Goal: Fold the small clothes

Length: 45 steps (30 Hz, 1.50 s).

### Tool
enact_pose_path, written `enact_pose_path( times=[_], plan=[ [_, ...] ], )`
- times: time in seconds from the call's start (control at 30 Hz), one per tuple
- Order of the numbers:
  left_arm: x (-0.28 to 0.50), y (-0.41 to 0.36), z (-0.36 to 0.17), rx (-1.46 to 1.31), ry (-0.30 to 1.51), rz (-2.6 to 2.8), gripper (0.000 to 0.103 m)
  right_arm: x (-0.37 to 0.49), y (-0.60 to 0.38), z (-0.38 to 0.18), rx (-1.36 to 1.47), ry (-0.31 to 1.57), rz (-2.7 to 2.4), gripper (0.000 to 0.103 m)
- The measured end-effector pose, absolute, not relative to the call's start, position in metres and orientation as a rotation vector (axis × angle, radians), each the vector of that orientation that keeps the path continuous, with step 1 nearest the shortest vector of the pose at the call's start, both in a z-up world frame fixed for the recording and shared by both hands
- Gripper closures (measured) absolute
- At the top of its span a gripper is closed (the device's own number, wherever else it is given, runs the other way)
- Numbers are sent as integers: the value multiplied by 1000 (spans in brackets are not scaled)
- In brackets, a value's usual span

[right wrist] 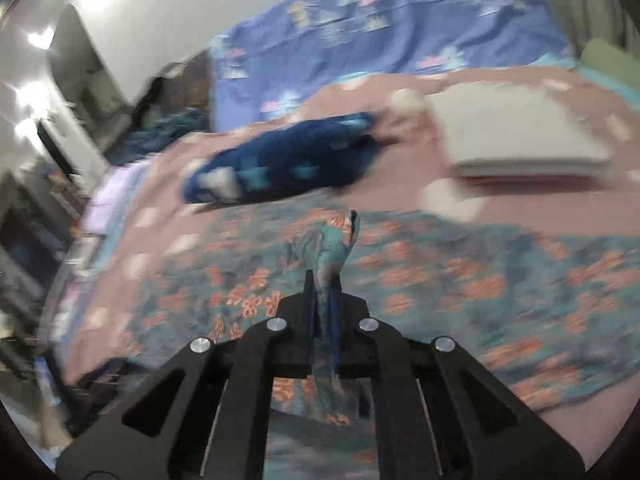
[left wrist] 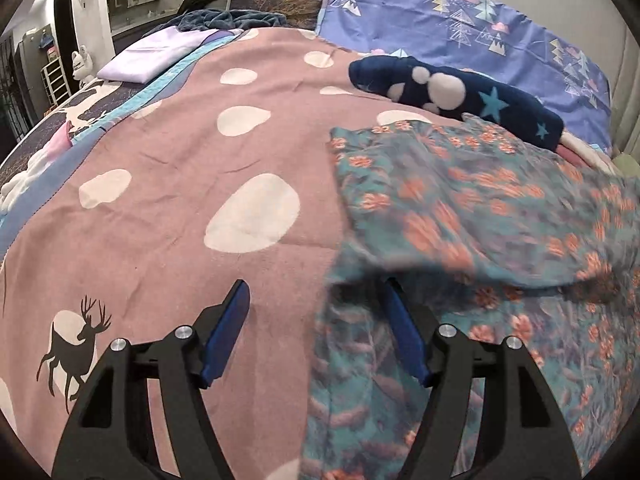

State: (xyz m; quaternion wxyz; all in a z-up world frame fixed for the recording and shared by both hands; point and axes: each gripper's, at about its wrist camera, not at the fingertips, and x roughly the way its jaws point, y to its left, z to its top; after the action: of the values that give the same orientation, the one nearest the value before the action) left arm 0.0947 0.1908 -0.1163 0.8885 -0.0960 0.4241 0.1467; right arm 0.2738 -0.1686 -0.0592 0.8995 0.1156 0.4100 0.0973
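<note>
Trouble seemed likeliest at the right gripper (right wrist: 325, 300), which was clenched on only a thin bunched ridge of the floral garment (right wrist: 440, 280) spread over the pink spotted blanket (left wrist: 192, 184). One quick pull might have tugged it free (the left gripper (left wrist: 316, 320) gaped, grasping nothing, beside the garment's edge).

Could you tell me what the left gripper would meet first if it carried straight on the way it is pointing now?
Probably the pink dotted blanket: the open left gripper points down at it, the floral garment's edge just beside.
</note>
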Motion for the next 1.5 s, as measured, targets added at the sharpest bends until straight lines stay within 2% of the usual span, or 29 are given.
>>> enact_pose_path(
  times=[0.07,0.2,0.33,0.37,0.4,0.47,0.5,0.53,0.57,0.6,0.7,0.8,0.83,0.9,1.07,1.23,1.37,1.43,1.5],
  plan=[
    [96,190,-117,-201,881,306,33,281,-181,-82,258,909,176,64],
    [92,193,-116,-220,872,311,33,269,-203,-104,350,936,143,62],
    [83,196,-111,-224,853,310,34,245,-197,-90,362,898,268,64],
    [78,195,-106,-225,832,297,44,237,-192,-86,357,889,333,66],
    [71,194,-101,-234,802,273,68,233,-187,-85,343,888,373,67],
    [62,192,-85,-283,740,197,93,229,-174,-92,300,914,401,70],
    [60,189,-78,-303,713,175,98,232,-170,-99,278,939,387,72],
    [60,184,-68,-313,675,145,98,236,-166,-111,255,981,348,76],
    [62,177,-62,-307,648,112,98,240,-166,-127,260,1004,301,87],
    [67,169,-57,-289,638,81,98,237,-171,-131,285,964,284,91],
    [94,138,-65,-212,653,7,97,234,-173,-133,310,936,276,93],
    [123,125,-104,-128,785,85,97,230,-179,-132,338,938,282,93],
    [134,131,-121,-170,872,79,97,225,-183,-129,354,937,283,94],
    [133,146,-115,-260,856,70,96,212,-201,-121,379,929,293,94],
    [132,146,-118,-272,853,59,96,177,-290,-93,488,785,108,81],
    [134,126,-116,-127,860,123,96,122,-438,-87,794,639,-263,71],
    [133,134,-116,-159,855,109,96,75,-513,-89,898,544,-452,47],
    [133,135,-117,-166,854,106,96,70,-532,-97,957,542,-450,48],
    [134,132,-117,-149,856,114,96,71,-547,-103,1054,497,-383,41]
  ],
)
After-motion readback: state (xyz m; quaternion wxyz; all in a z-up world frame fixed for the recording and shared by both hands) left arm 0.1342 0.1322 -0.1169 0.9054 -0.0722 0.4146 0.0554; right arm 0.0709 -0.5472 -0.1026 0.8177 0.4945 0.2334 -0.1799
